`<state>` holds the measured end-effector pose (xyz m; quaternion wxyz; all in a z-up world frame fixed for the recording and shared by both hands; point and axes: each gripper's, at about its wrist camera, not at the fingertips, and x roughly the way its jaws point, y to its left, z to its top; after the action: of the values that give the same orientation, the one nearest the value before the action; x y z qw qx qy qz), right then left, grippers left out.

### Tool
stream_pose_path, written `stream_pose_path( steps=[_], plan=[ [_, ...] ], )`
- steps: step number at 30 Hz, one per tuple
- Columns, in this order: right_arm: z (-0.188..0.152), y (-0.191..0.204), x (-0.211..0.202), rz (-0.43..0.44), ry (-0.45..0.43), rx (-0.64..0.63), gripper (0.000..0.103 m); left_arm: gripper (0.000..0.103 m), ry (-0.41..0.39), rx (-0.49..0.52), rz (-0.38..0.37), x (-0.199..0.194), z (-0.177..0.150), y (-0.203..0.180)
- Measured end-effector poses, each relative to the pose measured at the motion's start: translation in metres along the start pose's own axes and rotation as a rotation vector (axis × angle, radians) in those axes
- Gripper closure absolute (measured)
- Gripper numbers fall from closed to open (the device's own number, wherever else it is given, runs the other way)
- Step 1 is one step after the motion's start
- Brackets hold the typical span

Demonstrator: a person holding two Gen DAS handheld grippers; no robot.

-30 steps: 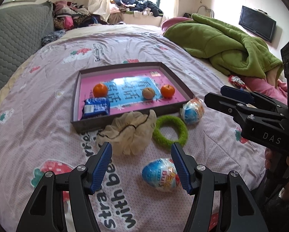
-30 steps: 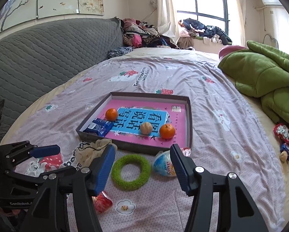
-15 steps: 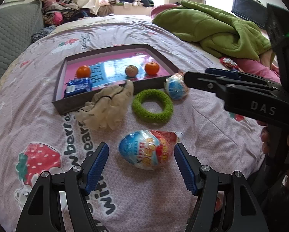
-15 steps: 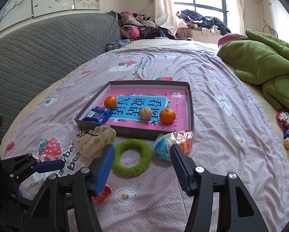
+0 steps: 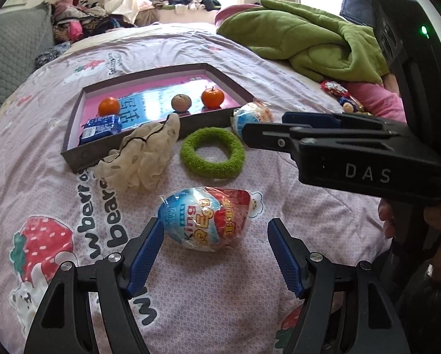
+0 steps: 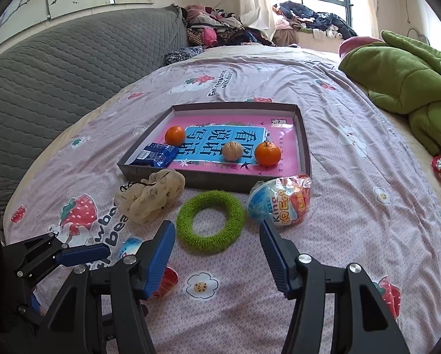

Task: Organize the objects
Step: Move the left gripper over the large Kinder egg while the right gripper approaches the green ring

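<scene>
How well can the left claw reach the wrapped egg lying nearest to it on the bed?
Probably yes. The left claw is open, the near egg lies on the sheet just ahead between its fingers, and nothing blocks the way.

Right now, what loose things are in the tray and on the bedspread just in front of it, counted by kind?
Tangerines: 2
Walnut: 1
Blue snack packet: 1
Wrapped toy eggs: 2
Green fuzzy ring: 1
Cream scrunchie: 1
Total: 8

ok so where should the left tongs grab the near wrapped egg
Across its middle, coming down from above: the near egg lies on its side, long axis running left to right between the open left tongs, so turn them to span its narrower width, clear of the crinkly wrapper ends.
</scene>
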<state>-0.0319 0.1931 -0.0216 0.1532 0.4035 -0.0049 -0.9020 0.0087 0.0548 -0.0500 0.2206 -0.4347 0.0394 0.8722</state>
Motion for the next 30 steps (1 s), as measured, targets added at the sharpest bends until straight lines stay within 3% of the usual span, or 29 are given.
stream_pose_path(
  steps=[6, 14, 30],
  plan=[
    [-0.001, 0.002, 0.003, -0.004, 0.006, -0.004, 0.044, 0.028, 0.006, -0.008, 0.020, 0.010, -0.001, 0.005],
    [-0.003, -0.005, 0.020, 0.001, 0.044, 0.091, 0.044, 0.028, -0.017, -0.007, 0.008, 0.014, 0.002, 0.009],
    [-0.005, -0.010, 0.065, -0.125, 0.107, 0.172, 0.044, 0.028, -0.009, -0.026, -0.007, 0.031, 0.008, 0.015]
  ],
)
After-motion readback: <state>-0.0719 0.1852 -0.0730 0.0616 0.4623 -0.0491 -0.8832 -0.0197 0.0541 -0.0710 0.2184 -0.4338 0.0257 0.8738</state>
